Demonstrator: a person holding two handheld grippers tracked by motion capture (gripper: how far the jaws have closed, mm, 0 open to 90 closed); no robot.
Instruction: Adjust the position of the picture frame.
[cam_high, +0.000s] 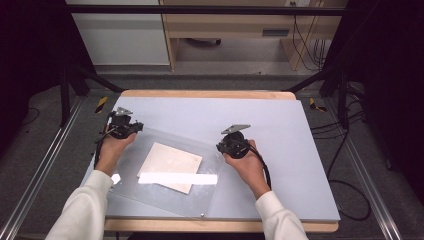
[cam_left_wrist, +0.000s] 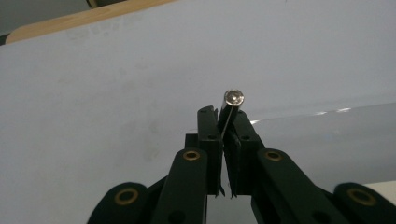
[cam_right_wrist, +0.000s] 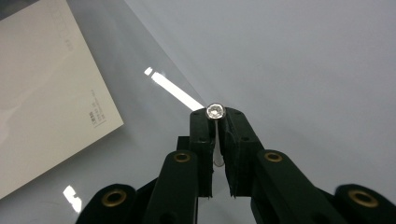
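Two grippers, both clamped on the same clear sheet (cam_high: 165, 175), a transparent plate lying on the grey table (cam_high: 280, 130) at lower centre of the high view. Left gripper (cam_high: 131, 128) sits at the sheet's upper-left corner, right gripper (cam_high: 225, 146) at its upper-right corner. Under the sheet lies a beige card (cam_high: 170, 165), tilted, with a bright glare strip across its lower part.

Left gripper view: jaws nearly together, sheet edge pinched between the pads, and a small round screw head (cam_left_wrist: 233, 97) standing just above the fingertips at centre frame (corner fastener of the sheet, looks like). Left gripper (cam_left_wrist: 223, 122) is gripping the sheet corner there.

Right gripper view: same picture, jaws closed down on the sheet edge with another screw head (cam_right_wrist: 215, 110) right at the tips, centre frame. Right gripper (cam_right_wrist: 215, 122) is gripping too. The card (cam_right_wrist: 46, 107) fills the left side of that frame, small printed text on it, unreadable.

Step in hand, as I judge it: both corners are taken, so the grasp phase is finished and the lift of the sheet is about to start, or is just starting. Whether the far edge is already off the table I cannot tell.

Next move calls for raising both hands together and evenly, keeping the sheet from twisting (thin, slick, pinched at the very rim, so it could slip out). The near edge will likely pivot on the table; the card should stay put.
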